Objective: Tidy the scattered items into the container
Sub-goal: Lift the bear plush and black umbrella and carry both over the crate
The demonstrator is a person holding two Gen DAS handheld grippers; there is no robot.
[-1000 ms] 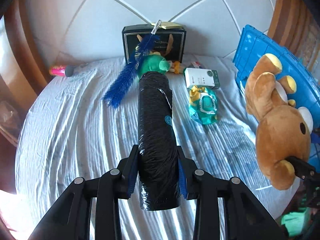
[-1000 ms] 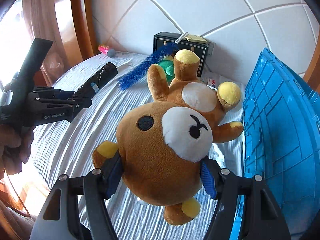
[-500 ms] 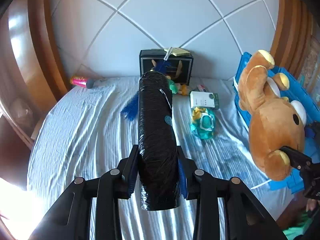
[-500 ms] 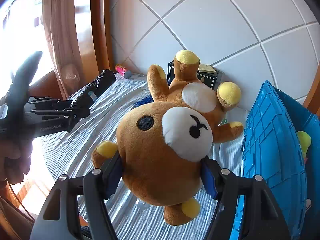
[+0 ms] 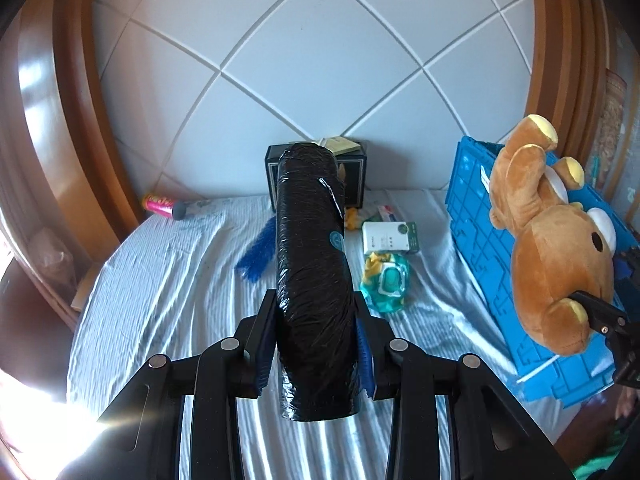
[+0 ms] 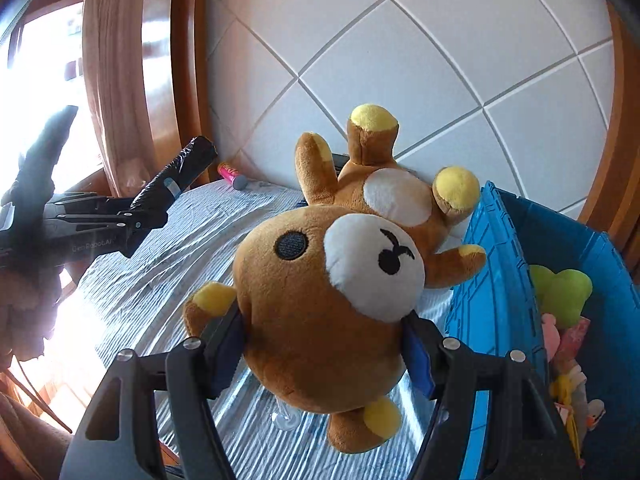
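White-sheeted bed (image 5: 168, 280) below: left gripper (image 5: 316, 344) clamps a black roll (image 5: 312, 264), perhaps bin bags; right gripper (image 6: 324, 344) squeezes a plush bear (image 6: 332, 296) beside the blue crate (image 6: 496, 280).

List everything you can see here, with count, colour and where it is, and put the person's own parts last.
Plush bear: one, brown and yellow, held head-first beside the crate.
Roll: one, black, held above the bed.
Crate: one, blue, right of bed, toys inside.
Bed sheet: one, pale blue.
Brush: one, blue, on sheet.
Wipes pack: one, teal, on sheet.
Small box: one, white and green, behind the wipes pack.
Black box: one, against wall.
Pink tube: one, at the sheet's far left corner.
Left gripper: black, fingers clamp the roll.
Right gripper: black, fingers clamp the plush bear.
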